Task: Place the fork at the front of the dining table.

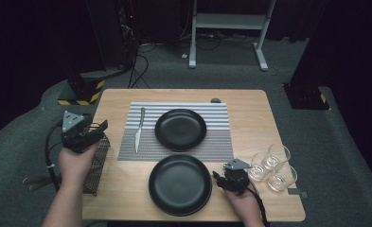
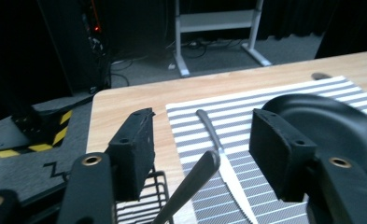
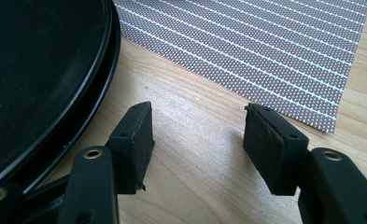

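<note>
Left gripper [image 2: 202,144] hovered with jaws apart around a utensil handle [image 2: 190,184].
Thin, smooth steel looked light, stiff, slippery; best pinched mid-handle.

No words, numbers or brand names can be read anywhere. Only yellow and black warning stripes [image 1: 79,94] are seen, upper left.

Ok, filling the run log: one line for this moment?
left gripper open over basket, handle between jaws; right gripper open beside near plate; knife on mat
</note>
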Demonstrator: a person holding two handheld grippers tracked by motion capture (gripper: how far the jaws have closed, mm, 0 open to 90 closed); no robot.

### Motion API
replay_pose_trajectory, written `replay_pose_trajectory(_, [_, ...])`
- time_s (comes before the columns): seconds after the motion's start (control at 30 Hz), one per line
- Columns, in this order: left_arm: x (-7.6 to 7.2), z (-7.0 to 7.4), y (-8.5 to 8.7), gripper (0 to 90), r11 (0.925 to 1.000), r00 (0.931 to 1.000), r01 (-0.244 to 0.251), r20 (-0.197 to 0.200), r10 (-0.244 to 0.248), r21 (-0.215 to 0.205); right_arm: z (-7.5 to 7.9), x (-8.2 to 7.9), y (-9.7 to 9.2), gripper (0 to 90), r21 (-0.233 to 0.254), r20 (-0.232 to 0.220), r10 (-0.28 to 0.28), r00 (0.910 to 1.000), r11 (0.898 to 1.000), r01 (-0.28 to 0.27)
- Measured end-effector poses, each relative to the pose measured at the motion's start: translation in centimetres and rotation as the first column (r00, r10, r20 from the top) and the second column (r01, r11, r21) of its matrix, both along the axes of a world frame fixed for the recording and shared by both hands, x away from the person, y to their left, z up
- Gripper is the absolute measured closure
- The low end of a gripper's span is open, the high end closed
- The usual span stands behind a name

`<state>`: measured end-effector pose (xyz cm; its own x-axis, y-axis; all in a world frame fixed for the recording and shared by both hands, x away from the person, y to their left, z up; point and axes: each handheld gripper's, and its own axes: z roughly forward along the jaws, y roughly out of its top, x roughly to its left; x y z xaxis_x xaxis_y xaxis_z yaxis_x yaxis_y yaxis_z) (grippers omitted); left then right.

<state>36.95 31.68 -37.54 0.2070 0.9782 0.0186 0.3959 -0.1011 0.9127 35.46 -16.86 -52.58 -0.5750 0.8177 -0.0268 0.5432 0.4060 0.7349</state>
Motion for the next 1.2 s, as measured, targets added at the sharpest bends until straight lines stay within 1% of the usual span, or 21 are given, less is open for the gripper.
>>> replay_pose_trajectory(0.17, [0.2,-0.4,-0.2,46.3,0.9998,0.9998,0.006,-0.02,-0.006,0.017,0.0,0.0,0.0,42.4,0.0,0.0,0.0,1.0,1.0,0.0])
replay_pose_trajectory(0.27, [0.1,-0.5,-0.1,50.8,0.9998,0.9996,0.008,-0.026,-0.008,0.016,0.0,0.0,0.0,42.4,0.0,-0.001,-0.001,1.0,1.0,0.001])
replay_pose_trajectory(0.3, [0.1,-0.5,0.0,52.3,0.9999,0.9996,0.01,-0.027,-0.009,0.011,0.0,0.0,0.0,42.4,0.0,-0.001,0.0,1.0,1.0,0.0])
replay_pose_trajectory(0.43, [0.3,-0.8,0.2,54.2,0.9998,0.9983,0.02,-0.055,-0.02,-0.003,0.0,0.0,0.0,42.4,0.0,-0.001,-0.001,1.0,1.0,0.001])
replay_pose_trajectory(0.67, [0.5,-1.0,0.4,61.6,0.9993,0.9967,0.031,-0.075,-0.032,-0.018,0.0,0.0,0.0,42.3,0.0,-0.001,-0.002,1.0,1.0,0.002])
replay_pose_trajectory(0.8, [0.4,-1.0,0.4,66.1,0.9995,0.9966,0.031,-0.076,-0.032,-0.01,0.0,0.0,0.0,42.3,0.0,0.0,-0.002,1.0,1.0,0.002])
replay_pose_trajectory(0.87, [0.3,-1.0,0.4,68.7,0.9994,0.997,0.032,-0.07,-0.033,-0.013,0.0,0.0,0.0,42.3,0.0,-0.001,-0.002,1.0,1.0,0.002])
replay_pose_trajectory(0.93, [0.2,-0.9,0.7,76.0,0.9989,0.9978,0.035,-0.056,-0.037,-0.03,0.0,0.0,0.0,42.3,0.0,-0.001,-0.003,1.0,1.0,0.003])
replay_pose_trajectory(0.97, [0.2,-0.9,0.7,76.3,0.9986,0.9979,0.034,-0.054,-0.036,-0.04,0.0,0.0,0.0,42.3,0.001,-0.002,-0.003,1.0,1.0,0.003])
replay_pose_trajectory(1.03, [0.1,-0.9,0.8,76.7,0.9987,0.9983,0.029,-0.05,-0.031,-0.043,0.0,0.0,0.0,42.3,0.001,-0.001,-0.003,1.0,1.0,0.003])
replay_pose_trajectory(1.13, [0.1,-0.9,1.0,78.6,0.9975,0.9987,0.025,-0.043,-0.028,-0.066,0.0,0.0,0.0,42.2,0.001,-0.002,-0.003,1.0,1.0,0.003])
replay_pose_trajectory(1.2, [0.1,-0.9,0.9,78.6,0.9976,0.9988,0.023,-0.041,-0.026,-0.065,0.0,0.0,0.0,42.2,0.003,-0.002,-0.005,1.0,1.0,0.005])
